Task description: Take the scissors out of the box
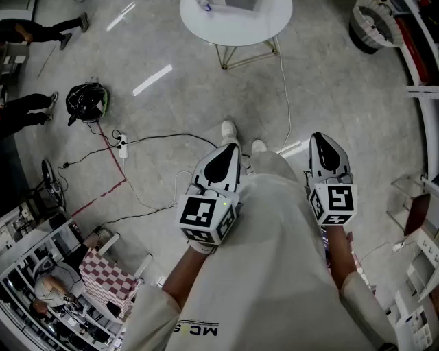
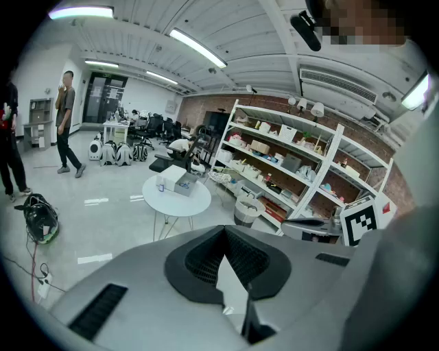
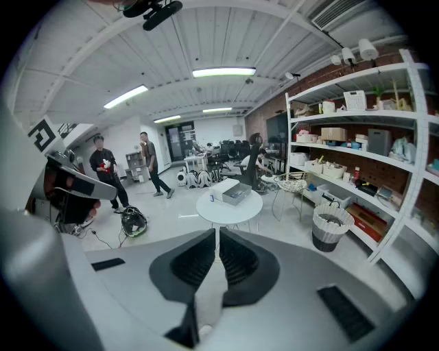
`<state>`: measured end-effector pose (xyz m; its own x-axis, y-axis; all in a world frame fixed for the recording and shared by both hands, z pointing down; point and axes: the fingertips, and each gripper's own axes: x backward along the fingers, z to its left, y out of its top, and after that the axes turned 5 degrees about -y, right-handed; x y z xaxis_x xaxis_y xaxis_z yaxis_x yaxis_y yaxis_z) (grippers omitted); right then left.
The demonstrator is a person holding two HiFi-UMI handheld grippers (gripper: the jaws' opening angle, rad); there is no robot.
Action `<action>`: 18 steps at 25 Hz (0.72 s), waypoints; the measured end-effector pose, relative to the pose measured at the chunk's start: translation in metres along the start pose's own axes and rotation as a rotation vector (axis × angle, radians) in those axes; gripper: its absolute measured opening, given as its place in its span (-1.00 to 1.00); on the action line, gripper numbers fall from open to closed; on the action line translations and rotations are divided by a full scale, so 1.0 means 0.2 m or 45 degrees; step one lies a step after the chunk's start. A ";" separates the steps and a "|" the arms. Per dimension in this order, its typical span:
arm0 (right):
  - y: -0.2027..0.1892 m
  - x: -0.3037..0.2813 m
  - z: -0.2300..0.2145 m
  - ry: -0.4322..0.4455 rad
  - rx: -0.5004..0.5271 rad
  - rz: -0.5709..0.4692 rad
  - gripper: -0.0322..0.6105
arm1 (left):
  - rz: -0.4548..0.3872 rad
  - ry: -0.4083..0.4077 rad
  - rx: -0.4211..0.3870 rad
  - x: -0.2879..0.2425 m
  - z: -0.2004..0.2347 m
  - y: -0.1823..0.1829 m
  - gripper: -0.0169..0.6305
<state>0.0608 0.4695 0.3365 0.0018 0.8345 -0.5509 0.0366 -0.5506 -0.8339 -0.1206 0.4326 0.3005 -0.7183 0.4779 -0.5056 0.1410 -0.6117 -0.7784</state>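
Observation:
A white round table (image 1: 236, 24) stands a few steps ahead of me, and an open grey box (image 1: 234, 3) sits on it at the frame's top edge. No scissors can be made out from here. I hold my left gripper (image 1: 228, 149) and right gripper (image 1: 320, 140) at waist height, both shut with nothing between the jaws and both far from the table. The left gripper view looks along its shut gripper (image 2: 223, 232) towards the table (image 2: 171, 200) and the box (image 2: 185, 184). Beyond the shut right gripper (image 3: 217, 234), the box (image 3: 235, 193) sits on the table (image 3: 230, 208).
Cables and a power strip (image 1: 123, 145) cross the floor to my left, near a black helmet (image 1: 87, 101). A checkered box (image 1: 110, 280) stands at lower left. Shelves (image 3: 357, 158) line the right wall, with a waste basket (image 3: 331, 227) beside them. People (image 3: 149, 164) stand farther back.

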 end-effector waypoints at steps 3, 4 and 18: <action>0.01 0.04 0.04 0.009 0.010 -0.010 -0.65 | -0.009 0.002 0.000 0.04 -0.02 -0.01 -0.91; 0.02 0.04 0.06 0.010 0.018 -0.019 -0.65 | -0.016 0.004 0.001 0.06 -0.01 0.00 -0.91; 0.36 -0.05 0.31 0.088 -0.005 -0.184 -0.65 | -0.082 -0.068 -0.067 0.00 0.14 0.22 -0.91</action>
<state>0.0020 0.4197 0.2807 0.0649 0.9044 -0.4216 0.0451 -0.4248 -0.9042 -0.1331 0.3880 0.2773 -0.7618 0.4801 -0.4349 0.1284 -0.5461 -0.8278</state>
